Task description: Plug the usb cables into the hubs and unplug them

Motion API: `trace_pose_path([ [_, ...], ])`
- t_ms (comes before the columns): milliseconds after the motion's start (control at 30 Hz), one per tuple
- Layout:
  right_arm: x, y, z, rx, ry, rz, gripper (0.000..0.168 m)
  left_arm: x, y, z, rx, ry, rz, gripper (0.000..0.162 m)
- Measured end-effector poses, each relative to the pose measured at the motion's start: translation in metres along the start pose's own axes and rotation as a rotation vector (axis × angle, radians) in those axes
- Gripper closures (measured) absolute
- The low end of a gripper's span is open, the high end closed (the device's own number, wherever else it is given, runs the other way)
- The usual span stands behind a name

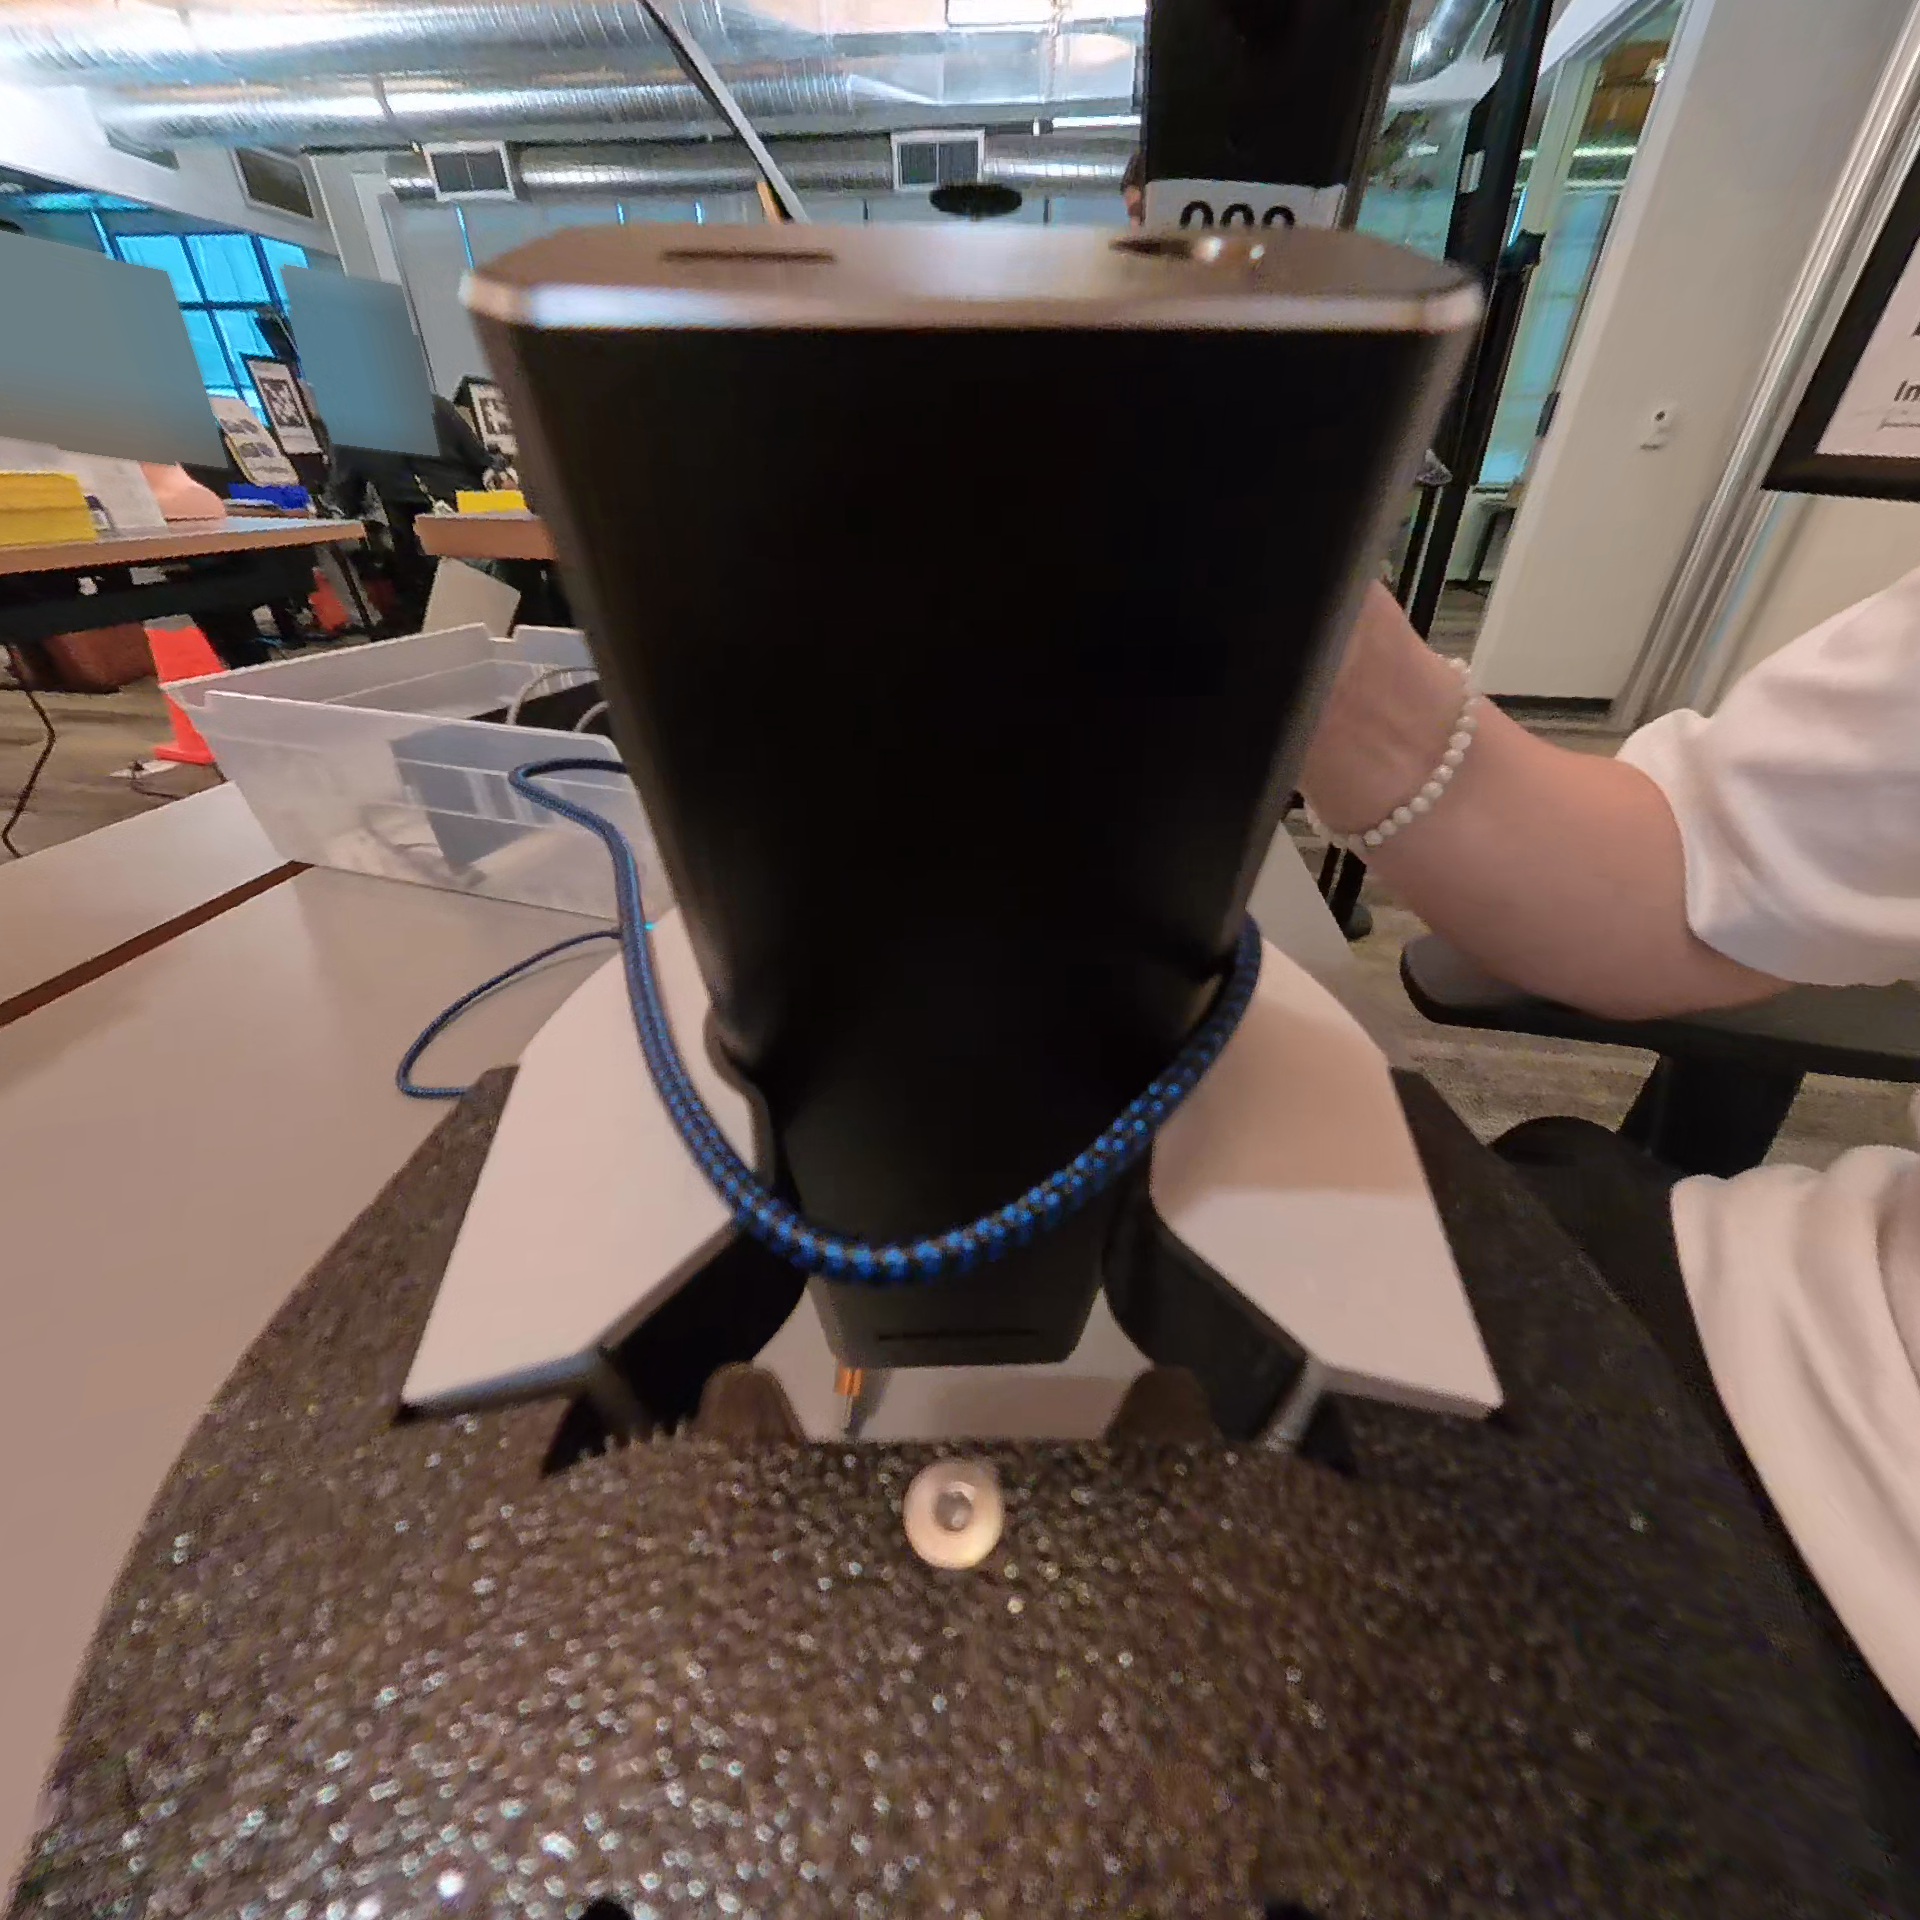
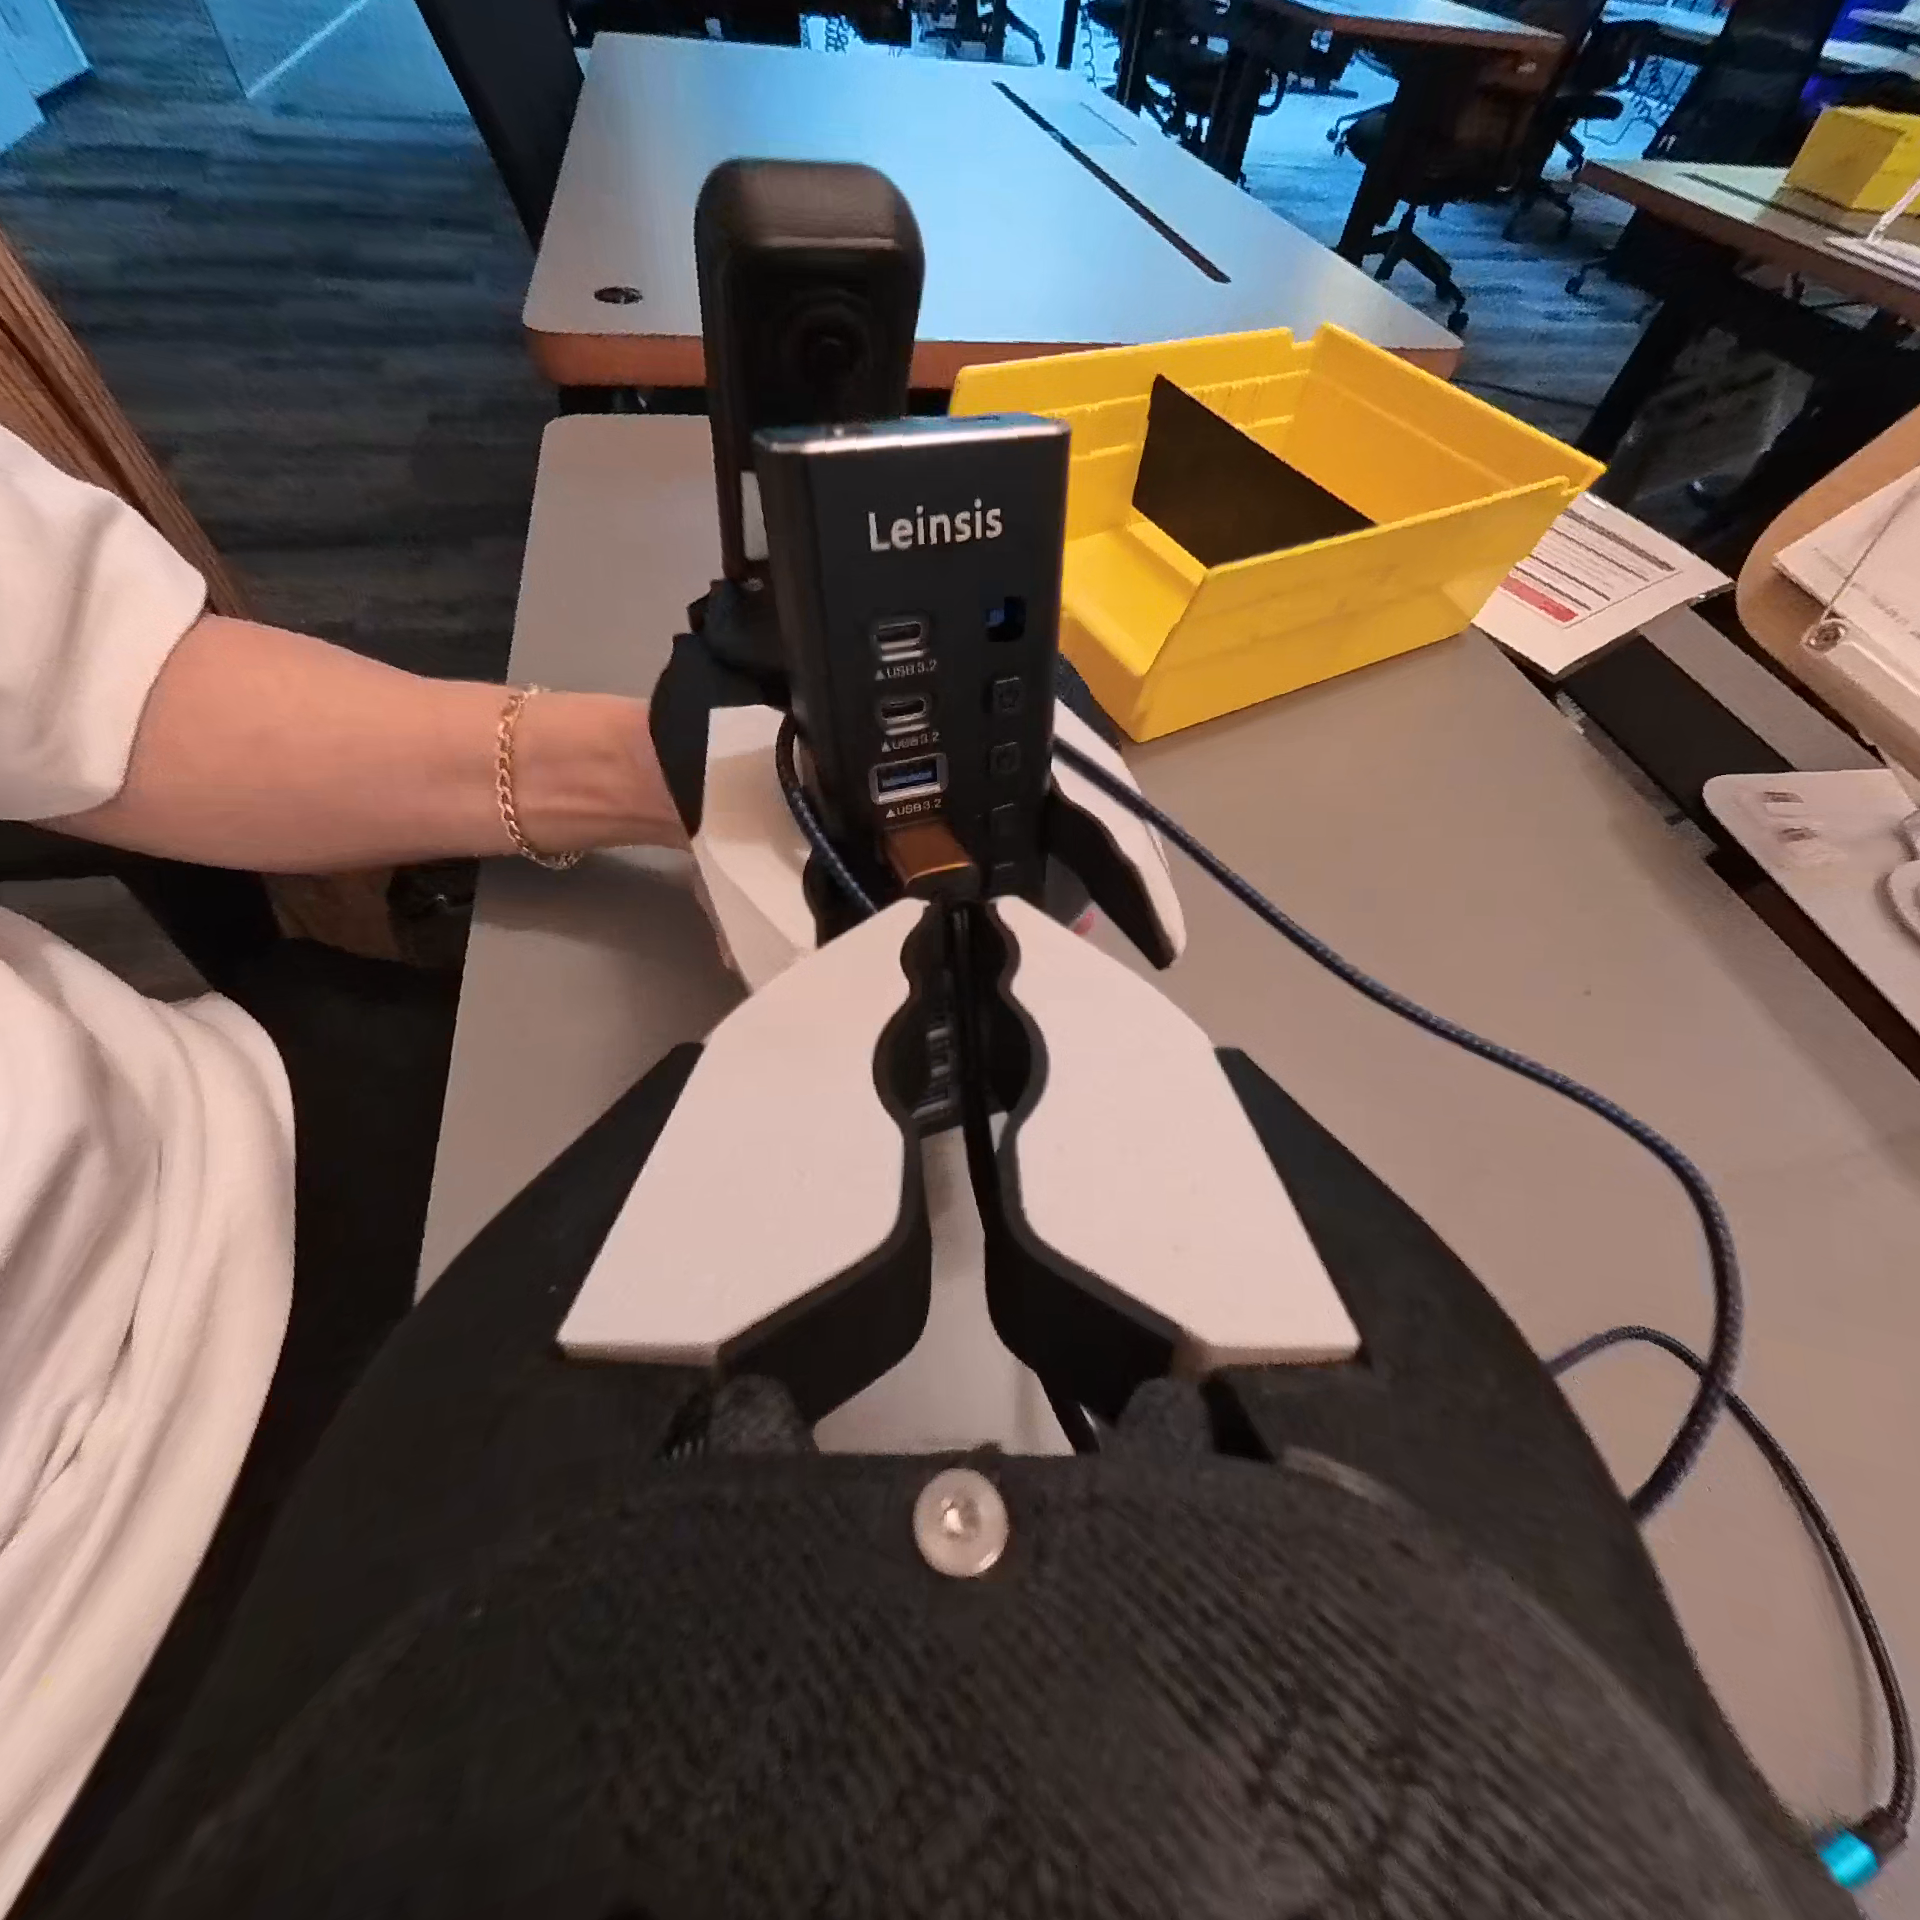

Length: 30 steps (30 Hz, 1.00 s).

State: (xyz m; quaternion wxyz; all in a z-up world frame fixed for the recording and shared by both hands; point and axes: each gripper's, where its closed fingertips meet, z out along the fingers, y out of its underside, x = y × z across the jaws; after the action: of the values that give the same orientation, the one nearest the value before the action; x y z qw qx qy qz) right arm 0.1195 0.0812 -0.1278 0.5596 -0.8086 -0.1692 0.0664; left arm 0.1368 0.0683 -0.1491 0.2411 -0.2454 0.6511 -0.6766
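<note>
A black USB hub [image 1: 966, 675] stands upright between the fingers of my left gripper [image 1: 966, 987], which is shut on its lower end. In the right wrist view the hub [image 2: 925, 582] shows its port side, with the left gripper's white fingers [image 2: 743, 883] on either side of it. My right gripper [image 2: 951, 935] is shut on a black USB cable [image 2: 971, 1101] just behind its orange-brown plug [image 2: 928, 857]. The plug sits at the hub's lowest port, below a blue port; I cannot tell how deep it is. A blue braided cable [image 1: 935, 1247] loops around the hub's base and trails over the table [image 2: 1558, 1091].
A yellow bin [image 2: 1299, 582] with a black divider stands on the grey table [image 2: 1403, 831] behind and right of the hub. A printed sheet [image 2: 1590, 592] lies beside it. A clear plastic bin [image 1: 364, 748] stands at the back left. The person's forearms [image 2: 364, 748] flank the grippers. The grippers are tip to tip, or close to it.
</note>
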Motion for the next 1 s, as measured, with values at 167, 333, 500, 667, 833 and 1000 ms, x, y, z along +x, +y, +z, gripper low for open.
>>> trace_pose_path([
  [167,-0.001,0.005,-0.001,-0.068,0.014,0.003,0.162,0.001,0.001,0.001,0.01,0.02,-0.015,0.09],
  [333,-0.002,0.011,-0.002,-0.132,0.022,-0.028,0.162,0.002,0.004,0.001,-0.004,0.036,0.009,0.09],
  [500,-0.004,0.012,-0.001,-0.123,-0.008,-0.013,0.162,0.002,0.0,-0.003,-0.015,0.032,0.042,0.09],
  [667,0.036,0.022,-0.03,-0.237,0.262,-0.076,0.163,-0.002,-0.013,-0.016,0.043,0.025,0.039,0.09],
  [833,0.05,0.0,-0.08,-0.088,0.306,-0.04,0.163,-0.038,-0.041,-0.06,0.101,-0.151,0.05,0.091],
  [1000,0.059,0.016,-0.093,-0.174,0.372,-0.08,0.163,-0.036,-0.078,-0.082,0.106,-0.251,0.155,0.091],
])
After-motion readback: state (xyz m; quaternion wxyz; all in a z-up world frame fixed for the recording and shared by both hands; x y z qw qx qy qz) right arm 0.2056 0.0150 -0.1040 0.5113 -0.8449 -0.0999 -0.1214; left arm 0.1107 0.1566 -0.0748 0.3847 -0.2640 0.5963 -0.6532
